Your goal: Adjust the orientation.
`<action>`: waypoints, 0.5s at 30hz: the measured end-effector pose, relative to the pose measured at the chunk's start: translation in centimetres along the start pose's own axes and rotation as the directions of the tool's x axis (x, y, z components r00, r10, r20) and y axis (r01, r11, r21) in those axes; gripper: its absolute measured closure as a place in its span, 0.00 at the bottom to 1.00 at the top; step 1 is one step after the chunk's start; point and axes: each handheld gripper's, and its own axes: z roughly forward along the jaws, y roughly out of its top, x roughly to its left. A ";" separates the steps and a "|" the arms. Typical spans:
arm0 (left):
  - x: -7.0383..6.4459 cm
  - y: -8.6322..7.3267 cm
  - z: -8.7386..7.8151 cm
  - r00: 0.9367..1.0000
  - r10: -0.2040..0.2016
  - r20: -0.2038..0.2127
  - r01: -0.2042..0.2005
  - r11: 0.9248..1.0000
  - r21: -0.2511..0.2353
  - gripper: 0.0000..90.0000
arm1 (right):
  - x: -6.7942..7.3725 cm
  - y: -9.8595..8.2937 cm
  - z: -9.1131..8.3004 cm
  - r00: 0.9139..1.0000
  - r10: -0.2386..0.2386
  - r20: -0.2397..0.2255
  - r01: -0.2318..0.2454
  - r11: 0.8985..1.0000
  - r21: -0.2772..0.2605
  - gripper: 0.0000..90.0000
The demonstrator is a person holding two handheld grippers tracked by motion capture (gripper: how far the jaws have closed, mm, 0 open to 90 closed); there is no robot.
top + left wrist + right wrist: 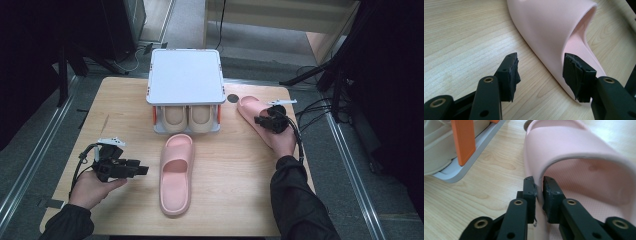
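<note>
Two pink slippers lie on the wooden table (230, 165). One pink slipper (176, 172) rests in the middle, toe toward the rack. My left gripper (143, 170) is just left of it, pointing at it. In the left gripper view the left gripper (541, 65) is open, with that slipper (554, 25) ahead and its side wall just inside the right jaw. The other pink slipper (251, 111) lies at the right rear. My right gripper (260, 120) is shut on it. In the right gripper view the right gripper (539, 186) pinches the side wall of this slipper (579, 147) by the strap opening.
A small rack with a white top (185, 75) stands at the table's back centre, holding two beige slippers (187, 117) on its lower shelf. Its orange post (464, 140) and grey base (471, 162) are close on the left of the held slipper. A dark round mark (232, 98) lies beside the rack.
</note>
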 end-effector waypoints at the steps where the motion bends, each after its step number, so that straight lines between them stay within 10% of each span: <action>1: 0.0 0.0 0.0 1.000 0.000 -0.001 0.000 1.000 -0.002 0.51 | 0.2 0.1 -0.2 1.000 -0.015 0.014 0.015 1.000 -0.004 0.94; 15: 0.2 0.2 -0.1 1.000 -0.006 -0.010 0.006 1.000 -0.018 0.49 | 1.9 1.1 -2.3 0.999 0.034 -0.040 -0.035 0.999 -0.008 0.95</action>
